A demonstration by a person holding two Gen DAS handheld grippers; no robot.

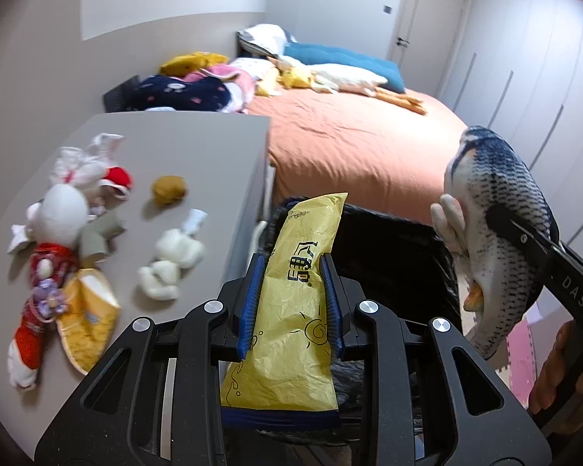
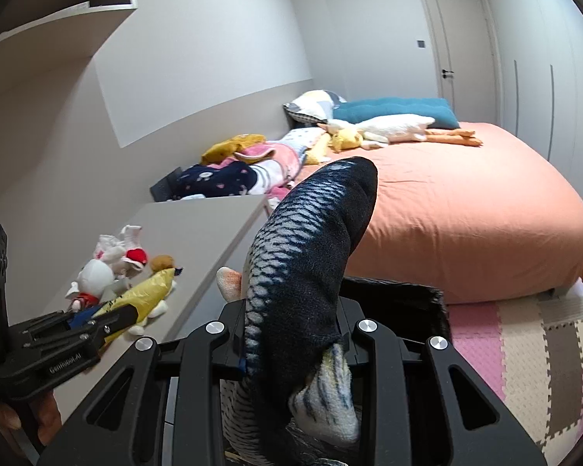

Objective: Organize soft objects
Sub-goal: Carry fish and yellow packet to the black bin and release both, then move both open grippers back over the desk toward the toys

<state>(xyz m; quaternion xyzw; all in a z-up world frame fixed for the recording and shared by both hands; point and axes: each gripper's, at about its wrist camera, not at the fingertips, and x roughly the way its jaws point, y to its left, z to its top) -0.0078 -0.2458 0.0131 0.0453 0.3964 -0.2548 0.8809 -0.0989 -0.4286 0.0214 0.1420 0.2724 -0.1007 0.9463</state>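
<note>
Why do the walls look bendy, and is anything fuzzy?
Left wrist view: the fisheye lens curves the walls and darkens the corners; the brown plush ball looks slightly smeared. Right wrist view: same bending; the scaly blue-grey plush fish looks soft up close.

You face a bedroom with two-tone walls [image 2: 221, 58] — pale above, taupe below. A bed [image 2: 466, 209] under an orange sheet fills the middle, a grey desk [image 1: 198, 143] beside it. Beyond stand a closed door [image 2: 460, 42] and wardrobe fronts [image 1: 544, 77] — pink and beige foam mats [image 2: 524, 349] cover the floor.
</note>
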